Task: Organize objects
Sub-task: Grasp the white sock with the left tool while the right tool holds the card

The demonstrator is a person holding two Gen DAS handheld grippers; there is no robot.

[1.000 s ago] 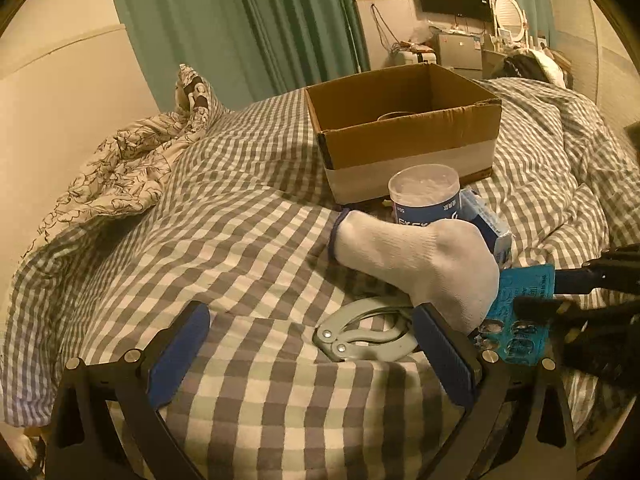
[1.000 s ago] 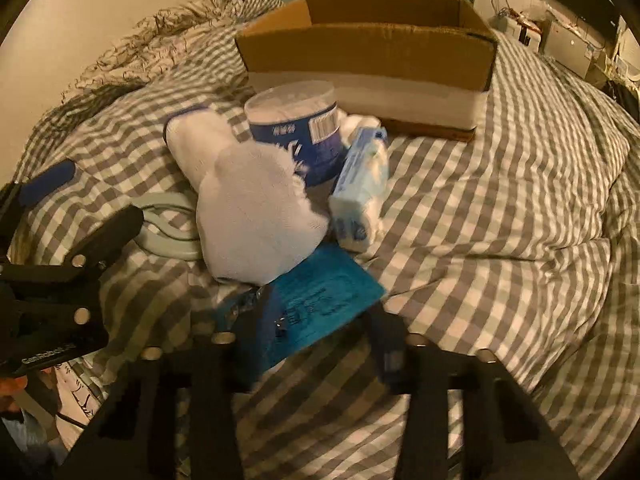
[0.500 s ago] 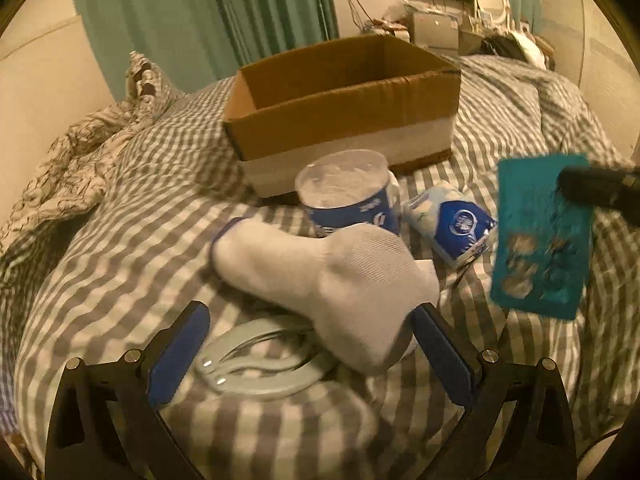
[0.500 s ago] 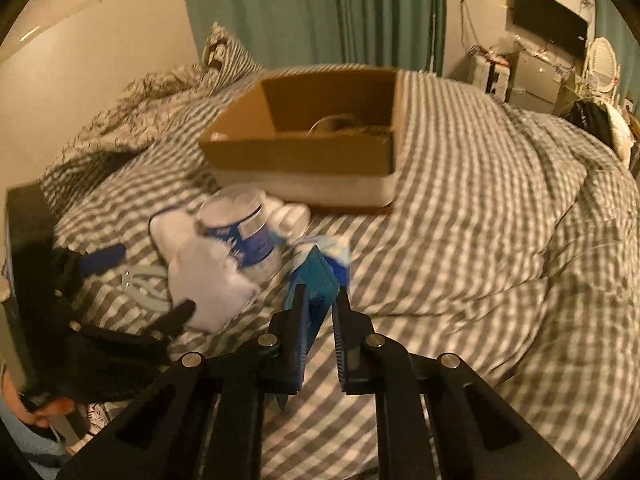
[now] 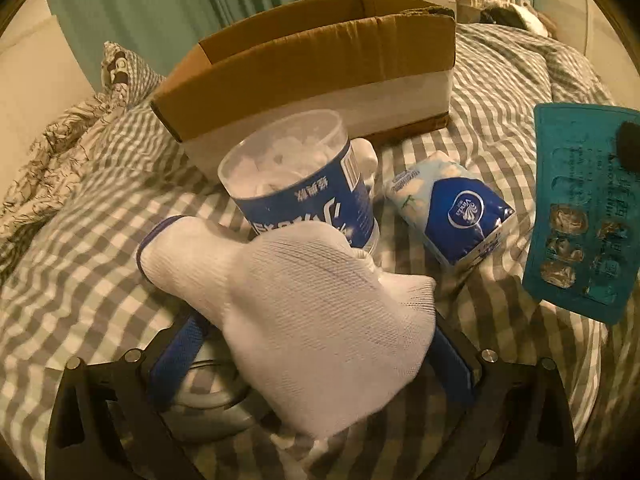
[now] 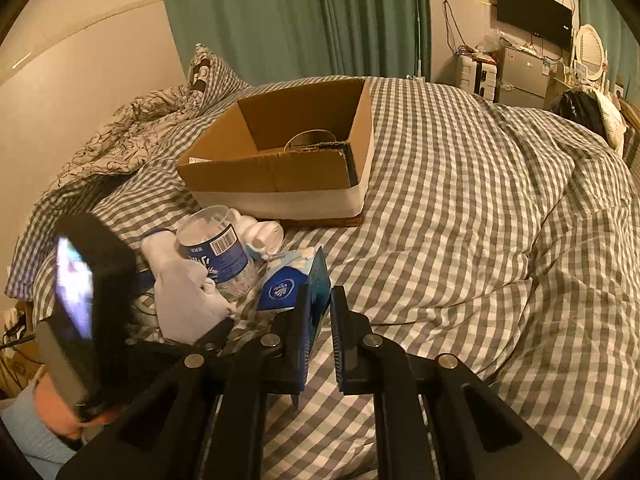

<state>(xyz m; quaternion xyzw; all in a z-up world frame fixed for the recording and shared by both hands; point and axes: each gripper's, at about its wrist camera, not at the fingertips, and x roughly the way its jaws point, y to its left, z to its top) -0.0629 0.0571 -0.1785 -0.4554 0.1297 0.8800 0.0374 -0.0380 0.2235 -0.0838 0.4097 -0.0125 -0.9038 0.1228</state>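
Beside the sock (image 5: 304, 320), a "Vinda" tissue pack (image 5: 452, 216).

Counted beside one cardboard box (image 5: 304, 76): one white sock (image 5: 304, 312), one blue tub (image 5: 296, 184), one tissue pack (image 5: 452, 212), one teal blister card (image 5: 580, 208). Inside box: one round item (image 6: 310, 140).

Left gripper (image 5: 308, 364) sat low over the bed, jaws spread wide, blue pads (image 5: 176, 354) either side of the white sock (image 5: 304, 320); whether the pads touched it couldn't be told. Right gripper (image 6: 320, 320) was raised off the bedding, jaws nearly together, pinching the teal blister card (image 6: 316, 284) edge-on. Left hand (image 6: 56, 408) visible behind the left gripper body.
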